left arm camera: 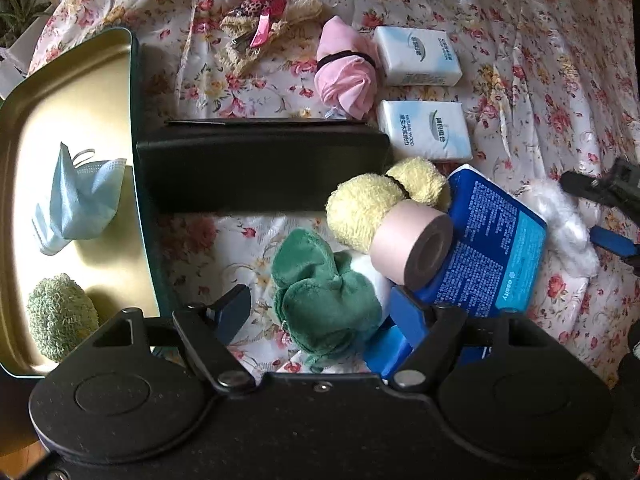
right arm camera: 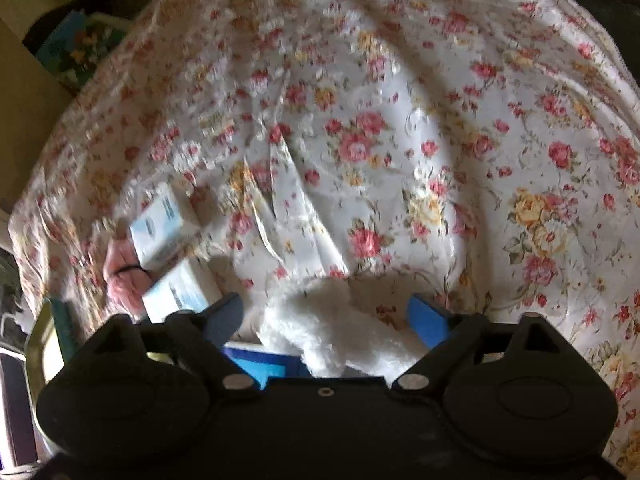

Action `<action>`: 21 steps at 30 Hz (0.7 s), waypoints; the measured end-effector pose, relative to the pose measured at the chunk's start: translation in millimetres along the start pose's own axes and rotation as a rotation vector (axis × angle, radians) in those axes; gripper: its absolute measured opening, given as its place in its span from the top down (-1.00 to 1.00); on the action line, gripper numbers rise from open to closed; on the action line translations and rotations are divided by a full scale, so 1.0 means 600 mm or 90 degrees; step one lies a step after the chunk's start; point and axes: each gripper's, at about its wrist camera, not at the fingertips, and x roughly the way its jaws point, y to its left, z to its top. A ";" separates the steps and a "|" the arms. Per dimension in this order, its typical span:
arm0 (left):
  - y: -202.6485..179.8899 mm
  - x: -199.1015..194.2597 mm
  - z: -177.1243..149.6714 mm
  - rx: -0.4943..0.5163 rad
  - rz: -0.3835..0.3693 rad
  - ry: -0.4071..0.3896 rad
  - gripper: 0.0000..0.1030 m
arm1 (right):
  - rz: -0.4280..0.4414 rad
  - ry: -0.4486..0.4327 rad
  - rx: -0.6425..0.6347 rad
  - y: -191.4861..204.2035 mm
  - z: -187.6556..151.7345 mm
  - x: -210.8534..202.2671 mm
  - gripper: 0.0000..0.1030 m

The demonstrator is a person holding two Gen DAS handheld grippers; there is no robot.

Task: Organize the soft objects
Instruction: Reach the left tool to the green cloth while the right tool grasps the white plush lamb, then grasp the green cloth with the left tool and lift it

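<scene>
floral cloth [left arm camera: 520, 60] covers the whole surface, rumpled into folds. at its left edge a tin [left arm camera: 80, 92] already holds a blue mask [left arm camera: 76, 204] and a green knit ball [left arm camera: 60, 316]. the left gripper [left arm camera: 320, 312] hangs over a green plush [left arm camera: 324, 304], its fingers spread wide on either side and not clamped on anything. a pink tape roll [left arm camera: 412, 248] leans on a blue pack [left arm camera: 496, 240] just beside the right-hand finger, with a yellow towel [left arm camera: 372, 208] behind it. if the fingers close from here, the right one may catch the roll or the pack edge and drag them along, or the plush may squash and slip out. the right gripper [right arm camera: 324, 316] also stands apart around white fluff [right arm camera: 320, 328]; that view is blurred, so a grab may be off-centre and pinch only loose fibres or a fold of cloth.
</scene>
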 end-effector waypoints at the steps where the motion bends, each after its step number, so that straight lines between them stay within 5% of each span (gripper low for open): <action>1: 0.000 0.001 0.000 -0.002 0.001 0.002 -0.39 | -0.004 0.011 -0.005 0.002 0.000 0.006 -0.59; 3: 0.002 0.002 0.001 -0.007 0.003 0.002 -0.39 | -0.004 0.033 -0.013 0.007 -0.001 0.018 -0.58; 9: 0.008 0.001 0.001 -0.021 -0.004 0.005 -0.39 | 0.013 0.044 -0.015 0.007 -0.003 0.021 0.28; 16: 0.014 0.000 0.002 -0.034 -0.009 0.003 -0.39 | 0.040 -0.068 -0.007 0.005 0.001 -0.037 0.31; 21: 0.014 0.006 0.003 -0.039 -0.012 0.006 -0.39 | 0.061 -0.088 -0.016 0.009 0.000 -0.052 0.31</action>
